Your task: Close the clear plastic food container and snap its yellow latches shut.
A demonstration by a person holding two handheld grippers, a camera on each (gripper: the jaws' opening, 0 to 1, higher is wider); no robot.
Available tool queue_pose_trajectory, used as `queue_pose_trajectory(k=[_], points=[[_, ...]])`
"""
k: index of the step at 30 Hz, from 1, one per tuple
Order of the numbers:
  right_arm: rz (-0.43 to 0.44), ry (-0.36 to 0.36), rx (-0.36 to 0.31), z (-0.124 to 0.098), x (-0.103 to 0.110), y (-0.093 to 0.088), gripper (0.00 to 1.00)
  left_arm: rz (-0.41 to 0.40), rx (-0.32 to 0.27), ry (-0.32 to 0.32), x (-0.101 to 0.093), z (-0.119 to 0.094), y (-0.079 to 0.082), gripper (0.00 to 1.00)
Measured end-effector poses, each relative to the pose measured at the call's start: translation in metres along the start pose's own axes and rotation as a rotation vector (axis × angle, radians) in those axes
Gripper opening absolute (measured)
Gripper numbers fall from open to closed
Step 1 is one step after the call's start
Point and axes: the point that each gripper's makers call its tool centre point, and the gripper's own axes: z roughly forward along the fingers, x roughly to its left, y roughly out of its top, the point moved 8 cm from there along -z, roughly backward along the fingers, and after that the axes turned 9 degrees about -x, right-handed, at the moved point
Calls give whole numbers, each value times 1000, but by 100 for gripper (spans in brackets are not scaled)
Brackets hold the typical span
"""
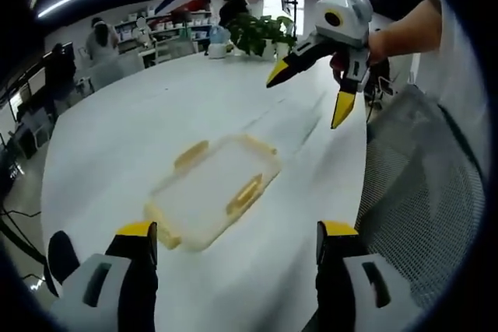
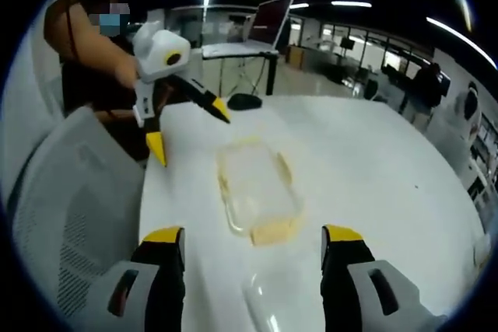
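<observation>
Both grippers [image 1: 233, 242] [image 2: 253, 246] spread above white table [image 1: 117, 138] holding clear container [image 1: 214, 188]; office beyond

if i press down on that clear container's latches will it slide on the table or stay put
The clear container looks empty and thin-walled, so probably light. The white table appears smooth, so an off-centre push may slide it. Its low, flat shape makes tipping unlikely.

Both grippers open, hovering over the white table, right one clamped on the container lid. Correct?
No. The right gripper holds nothing: in the right gripper view its jaws stand open, short of the container. The rest stands: left gripper open, white table.
</observation>
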Motion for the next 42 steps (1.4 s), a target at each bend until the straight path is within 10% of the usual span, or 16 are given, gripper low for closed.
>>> queue_pose_trajectory(k=[42], points=[[-83, 92, 139, 44, -10, -5, 67, 204, 140, -124, 45, 20, -8, 80]])
